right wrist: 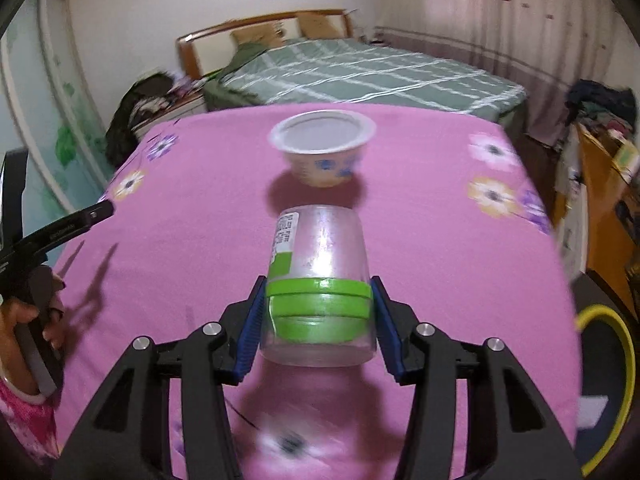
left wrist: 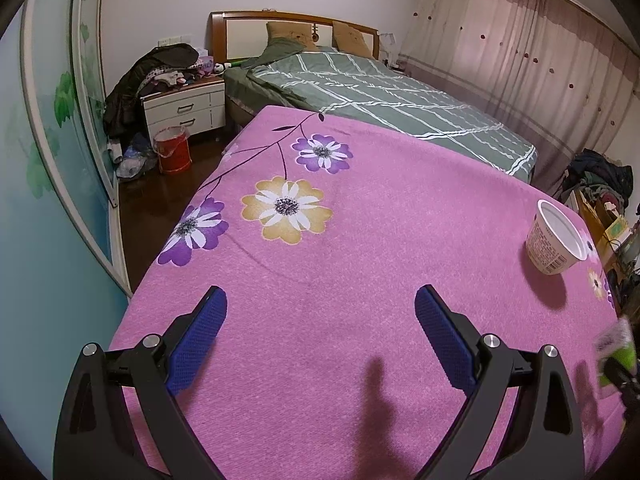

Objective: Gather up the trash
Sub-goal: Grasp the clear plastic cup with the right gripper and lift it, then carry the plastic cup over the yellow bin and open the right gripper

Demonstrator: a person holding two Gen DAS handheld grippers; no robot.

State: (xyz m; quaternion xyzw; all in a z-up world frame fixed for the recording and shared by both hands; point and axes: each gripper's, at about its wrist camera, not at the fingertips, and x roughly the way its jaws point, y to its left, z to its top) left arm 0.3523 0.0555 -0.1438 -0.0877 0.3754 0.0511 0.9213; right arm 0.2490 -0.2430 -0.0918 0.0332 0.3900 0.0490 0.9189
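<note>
Place: a lived-in home bedroom
Bed (left wrist: 400, 100): lying made under a green striped cover
Nightstand (left wrist: 184, 110): standing piled with clothes
Curtains (left wrist: 520, 40): hanging drawn

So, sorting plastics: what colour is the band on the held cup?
Green, on a clear cup; best in the right wrist view.

Your left wrist camera hangs close over the pink flowered cloth (left wrist: 360, 240), facing the green-quilted bed (left wrist: 400, 96) — your right looks the same way from farther right; both share the white printed cup (left wrist: 556, 238) (right wrist: 323, 148).
</note>
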